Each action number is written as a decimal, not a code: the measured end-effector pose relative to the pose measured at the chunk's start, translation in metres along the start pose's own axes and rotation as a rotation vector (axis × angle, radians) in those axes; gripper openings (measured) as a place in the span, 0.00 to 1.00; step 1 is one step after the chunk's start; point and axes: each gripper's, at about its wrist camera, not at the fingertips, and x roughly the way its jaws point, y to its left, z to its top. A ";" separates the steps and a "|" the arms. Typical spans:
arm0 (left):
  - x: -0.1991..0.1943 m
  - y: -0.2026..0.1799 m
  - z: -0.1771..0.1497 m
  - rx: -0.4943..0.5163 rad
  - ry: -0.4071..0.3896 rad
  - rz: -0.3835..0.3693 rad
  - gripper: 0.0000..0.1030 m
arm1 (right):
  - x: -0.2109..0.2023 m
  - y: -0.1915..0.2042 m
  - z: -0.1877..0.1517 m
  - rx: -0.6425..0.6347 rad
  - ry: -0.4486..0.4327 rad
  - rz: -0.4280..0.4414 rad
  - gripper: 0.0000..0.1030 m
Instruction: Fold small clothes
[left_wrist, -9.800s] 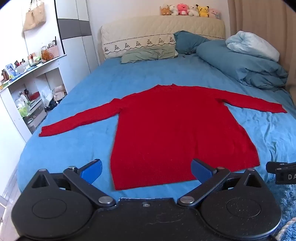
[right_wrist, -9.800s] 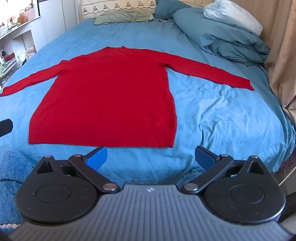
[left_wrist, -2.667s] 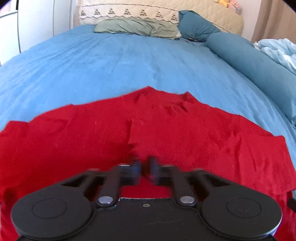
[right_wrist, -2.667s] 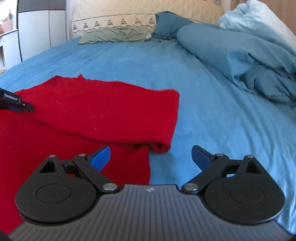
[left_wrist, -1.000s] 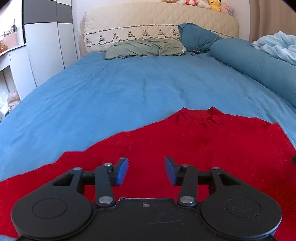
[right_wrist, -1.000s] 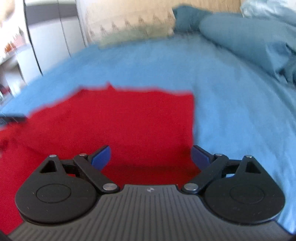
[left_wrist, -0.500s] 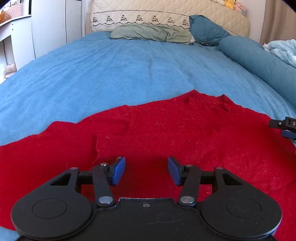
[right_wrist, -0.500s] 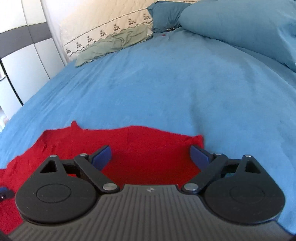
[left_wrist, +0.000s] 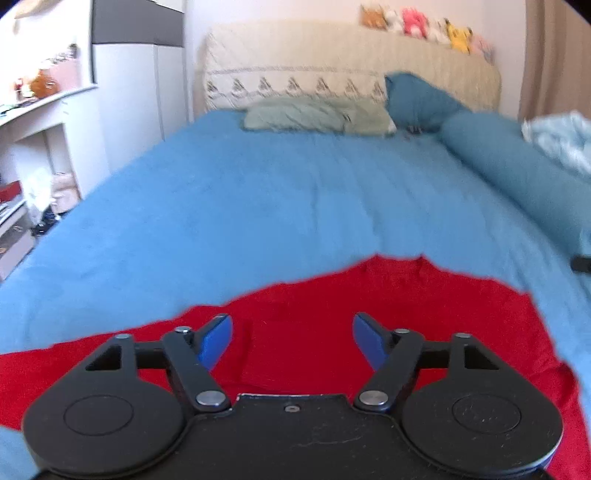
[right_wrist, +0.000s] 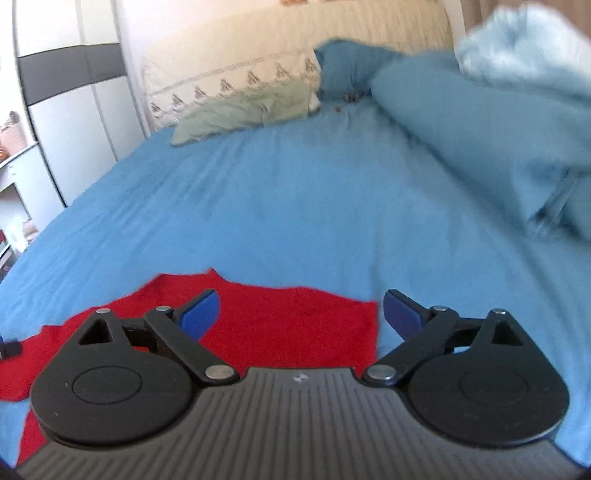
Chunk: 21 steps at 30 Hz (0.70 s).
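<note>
Left gripper (left_wrist: 291, 341) with blue-padded black fingers spread wide, nothing between them, hovering low over the red knitted sweater (left_wrist: 424, 306); right gripper (right_wrist: 300, 316) likewise splayed and empty, above the sweater's right portion. Directly below and just ahead of both tools, that garment lying flat on the near part of the bed, partly folded by the look of the layered edge near the left fingers, its long axis running left to right across the views. In the right wrist view, the sweater's right edge sitting between the two fingertips, blue sheet under the right one, so right hand probably better placed for that side, left hand for the broad red middle and left part. Next grasp likely a near edge, carried toward the far side. Underneath, a soft blue bedspread (left_wrist: 258, 206), lightly wrinkled. Farther off, a pale green pillow (left_wrist: 317, 116), a cream quilted headboard (left_wrist: 332, 70), a rolled teal duvet (left_wrist: 517, 166) on the right, white cupboards (left_wrist: 125, 96) on the left.
</note>
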 end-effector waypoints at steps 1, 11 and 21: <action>-0.013 0.005 0.003 -0.014 -0.013 0.002 0.92 | -0.010 0.008 0.004 -0.010 -0.003 0.003 1.00; -0.120 0.086 0.002 -0.169 -0.100 0.050 0.99 | -0.077 0.109 -0.011 -0.068 0.055 0.131 1.00; -0.138 0.234 -0.052 -0.392 -0.063 0.230 0.99 | -0.082 0.242 -0.053 -0.182 0.089 0.270 1.00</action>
